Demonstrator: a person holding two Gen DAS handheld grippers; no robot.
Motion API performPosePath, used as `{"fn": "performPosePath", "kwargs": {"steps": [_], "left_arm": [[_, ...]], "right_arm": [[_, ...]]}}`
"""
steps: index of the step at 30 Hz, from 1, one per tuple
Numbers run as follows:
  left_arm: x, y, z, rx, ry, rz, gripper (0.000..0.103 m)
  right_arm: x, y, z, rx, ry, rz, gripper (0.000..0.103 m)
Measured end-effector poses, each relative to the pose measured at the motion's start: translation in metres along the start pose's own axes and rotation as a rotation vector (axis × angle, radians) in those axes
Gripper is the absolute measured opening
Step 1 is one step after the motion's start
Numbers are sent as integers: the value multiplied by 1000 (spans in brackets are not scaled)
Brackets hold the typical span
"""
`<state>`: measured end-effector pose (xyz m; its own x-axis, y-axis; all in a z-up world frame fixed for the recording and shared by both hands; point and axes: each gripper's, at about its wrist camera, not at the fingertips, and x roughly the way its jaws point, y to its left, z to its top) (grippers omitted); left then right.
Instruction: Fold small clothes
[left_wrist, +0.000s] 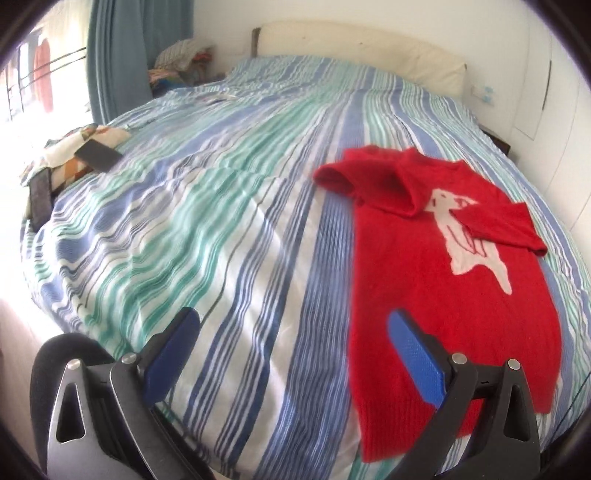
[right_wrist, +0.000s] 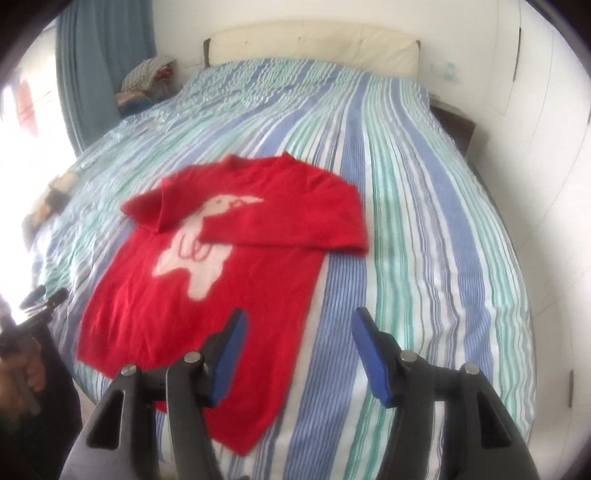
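Observation:
A small red sweater (left_wrist: 443, 280) with a white animal on its front lies flat on the striped bedspread (left_wrist: 221, 221), both sleeves folded in over the chest. It also shows in the right wrist view (right_wrist: 207, 280). My left gripper (left_wrist: 291, 321) is open and empty, above the bed just left of the sweater's hem, its right finger over the red cloth. My right gripper (right_wrist: 299, 321) is open and empty, above the sweater's lower right edge. The left gripper (right_wrist: 40, 299) shows at the left edge of the right wrist view.
A cream headboard (left_wrist: 362, 48) stands at the far end of the bed. A patterned cloth with a dark flat object (left_wrist: 99, 155) lies at the bed's left edge. A clothes pile (left_wrist: 181, 62) sits by the blue curtain (left_wrist: 122, 55). White wall on the right.

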<state>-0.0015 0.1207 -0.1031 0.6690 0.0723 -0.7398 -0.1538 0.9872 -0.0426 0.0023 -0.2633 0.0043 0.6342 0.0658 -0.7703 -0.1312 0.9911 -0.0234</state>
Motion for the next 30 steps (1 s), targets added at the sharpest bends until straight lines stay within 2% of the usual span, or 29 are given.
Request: {"fn": "performPosePath", "kwargs": {"steps": [1,2,4,6,9,13,14,15,16,17,20,24,27,30], "left_arm": [[3,-1,0,5,4,0,102],[4,-3,0,11,7,-1,102],[7,-6,0,28,3,2,102],[6,-6,0,39,-2,13,102],[8,-1,0,19,8,17,102],[16,11,1,-41,47,21,102],[18,15,0,-59,58,18,102],[20,18,0,-76,67,12,102],[21,21,0,-93,72,6,102],[21,23,0,-107,75,1,102],[23,25,-2,-125,82,-2,102],[28,18,-4,-104,102,-6,102],[30,13,-6,-90,106,-8,102],[31,10,-8,-83,111,0,102]], "right_arm": [[3,6,15,-21,-8,22,62],[13,15,28,-53,0,50,69],[53,42,51,-163,88,115,75],[101,73,62,-283,175,148,74],[164,113,66,-386,209,158,74],[228,148,58,-531,195,48,73],[238,150,56,-550,193,28,67],[243,148,56,-546,182,18,55],[242,140,59,-506,164,19,19],[237,128,63,-449,146,-10,7],[198,63,80,-230,54,-16,7],[127,-75,83,116,-69,-112,7],[94,-182,46,347,-85,-220,7],[94,-249,1,476,-10,-256,7]]}}
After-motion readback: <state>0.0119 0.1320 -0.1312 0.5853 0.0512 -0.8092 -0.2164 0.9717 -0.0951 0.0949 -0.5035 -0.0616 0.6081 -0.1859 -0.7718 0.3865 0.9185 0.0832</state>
